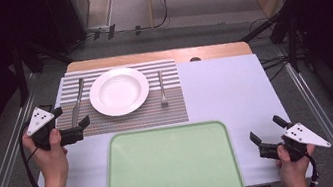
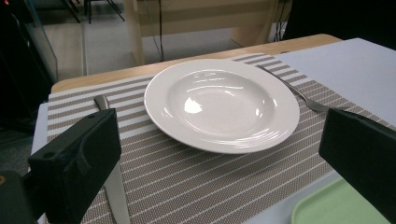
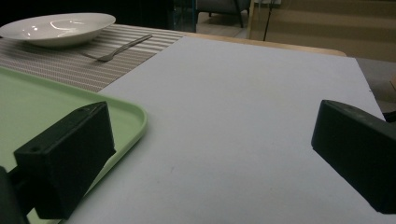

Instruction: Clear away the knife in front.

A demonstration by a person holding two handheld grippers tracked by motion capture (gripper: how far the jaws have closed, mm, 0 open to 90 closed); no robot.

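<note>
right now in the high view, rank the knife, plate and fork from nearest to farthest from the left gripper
Measured from the left gripper:
1. knife, on the mat's left side, its handle end right by the open jaws.
2. plate, mid-mat, to the knife's right.
3. fork, on the mat's right side, beyond the plate.
</note>
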